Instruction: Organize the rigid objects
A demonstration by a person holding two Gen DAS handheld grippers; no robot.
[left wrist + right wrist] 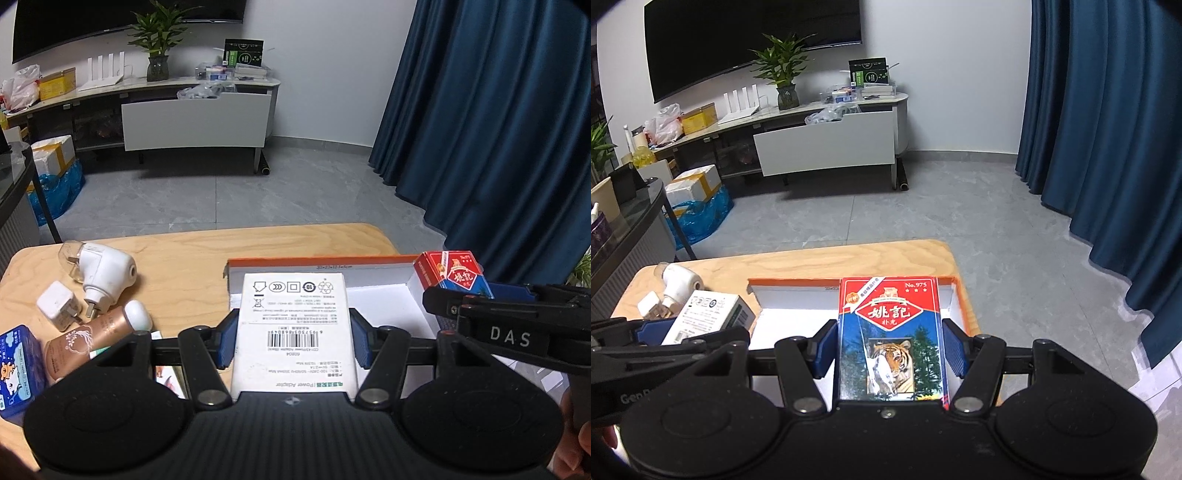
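- left gripper (293, 338): blue-padded fingers (228, 341) clamped on the long sides of the white rectangular power-adapter carton with a barcode label (293, 325); side grip keeps the flat face up, so it can go down flat
- right gripper (890, 347): fingers (824, 347) closed on the red-and-blue playing-card box with a tiger picture (889, 336), same side-on hold, long axis pointing away from the camera
- both boxes hang over the shallow white tray with an orange rim (321, 261), which sits at the far right corner of the light wooden table (184, 266); whether either box touches the tray floor yet, cannot tell
- card box is on the tray's right side, adapter carton on its left – looks like side-by-side packing, one hand per slot so the grippers don't cross
- both grippers tilt down toward the tray; judgement: this is the lowering/placing step, release not yet done
- tray looks empty apart from the two held boxes, so the task reads as early
- waiting by the table's left edge: white curved wall-plug device with a clear cap (101, 273), small white square charger (59, 305), rose-gold tube with a white cap (94, 341), blue printed box with a cartoon figure (18, 369)
- risk: the grippers are close together over the tray; opening the fingers could knock the neighbouring box
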